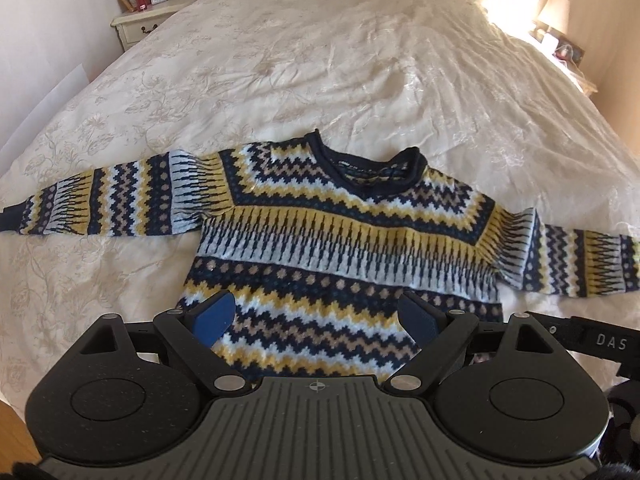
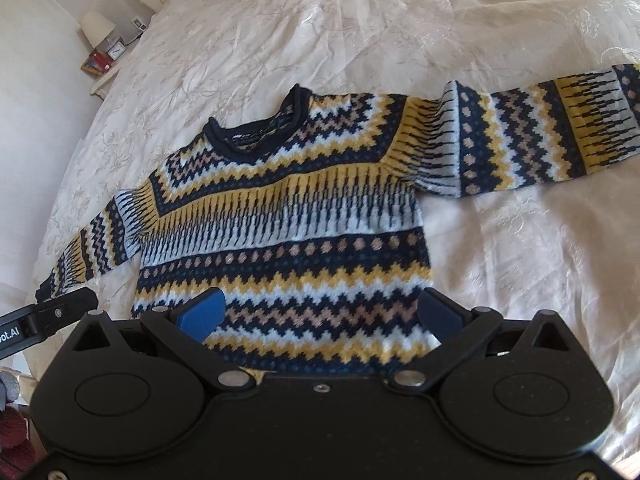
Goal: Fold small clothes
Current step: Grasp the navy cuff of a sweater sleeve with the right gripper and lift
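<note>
Left wrist view shows your left tool [image 1: 316, 316] spread wide and empty over the hem of the sweater [image 1: 340, 232], which lies flat with sleeves out on the bed [image 1: 320, 60], while your right tool [image 2: 320, 314] hangs just as spread above that hem.

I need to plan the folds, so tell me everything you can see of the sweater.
The sweater is a small knit with navy, yellow, pale blue and tan zigzag, dot and spike bands and a rolled navy collar. It lies flat, unfolded, on the cream bedspread, both sleeves spread sideways, hem nearest the cameras. Nothing grips it.
</note>
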The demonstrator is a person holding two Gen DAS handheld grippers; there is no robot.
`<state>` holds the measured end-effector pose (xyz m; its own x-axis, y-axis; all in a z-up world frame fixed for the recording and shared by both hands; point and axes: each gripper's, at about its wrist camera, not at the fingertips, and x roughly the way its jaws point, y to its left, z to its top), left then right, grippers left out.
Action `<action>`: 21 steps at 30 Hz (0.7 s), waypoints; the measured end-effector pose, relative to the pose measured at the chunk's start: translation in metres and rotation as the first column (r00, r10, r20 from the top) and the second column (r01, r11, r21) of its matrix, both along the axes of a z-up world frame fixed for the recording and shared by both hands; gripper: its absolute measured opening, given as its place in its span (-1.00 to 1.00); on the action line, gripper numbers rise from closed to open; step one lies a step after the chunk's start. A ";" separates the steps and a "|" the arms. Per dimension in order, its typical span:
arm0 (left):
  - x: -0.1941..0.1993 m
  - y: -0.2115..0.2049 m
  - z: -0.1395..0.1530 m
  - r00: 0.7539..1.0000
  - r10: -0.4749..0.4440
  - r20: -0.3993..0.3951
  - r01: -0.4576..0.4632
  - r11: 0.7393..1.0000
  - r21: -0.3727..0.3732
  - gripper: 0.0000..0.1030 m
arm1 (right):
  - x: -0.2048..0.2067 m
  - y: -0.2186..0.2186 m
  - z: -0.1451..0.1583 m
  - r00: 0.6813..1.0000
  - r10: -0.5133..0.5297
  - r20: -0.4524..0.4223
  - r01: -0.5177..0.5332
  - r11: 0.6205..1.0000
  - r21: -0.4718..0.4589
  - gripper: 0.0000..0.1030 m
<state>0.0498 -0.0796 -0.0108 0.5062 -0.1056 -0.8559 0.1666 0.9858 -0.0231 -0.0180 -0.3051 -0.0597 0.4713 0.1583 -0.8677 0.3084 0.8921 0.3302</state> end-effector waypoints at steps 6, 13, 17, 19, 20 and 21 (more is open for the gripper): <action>0.001 -0.030 -0.001 1.000 0.014 0.024 -0.013 0.999 -0.046 0.72 | 0.009 -0.088 -0.007 0.996 -0.073 0.046 0.072 0.997 0.014 0.98; -0.002 -0.055 -0.012 0.998 0.060 -0.008 -0.060 0.998 -0.015 0.72 | 0.009 -0.189 -0.010 0.981 -0.185 0.057 0.188 0.981 -0.055 0.98; -0.003 -0.061 -0.017 0.995 0.098 -0.034 -0.098 0.995 -0.010 0.72 | 0.007 -0.242 -0.012 0.965 -0.258 0.057 0.262 0.961 -0.089 0.98; -0.004 -0.063 -0.017 0.992 0.117 -0.038 -0.117 0.993 -0.006 0.72 | 0.006 -0.262 -0.014 0.956 -0.287 0.054 0.292 0.950 -0.112 0.98; -0.004 -0.064 -0.017 0.992 0.124 -0.037 -0.124 0.992 -0.003 0.72 | 0.006 -0.271 -0.016 0.952 -0.303 0.051 0.307 0.944 -0.123 0.98; -0.005 -0.066 -0.017 0.991 0.130 -0.037 -0.130 0.991 0.002 0.72 | 0.006 -0.279 -0.018 0.947 -0.318 0.048 0.322 0.938 -0.131 0.98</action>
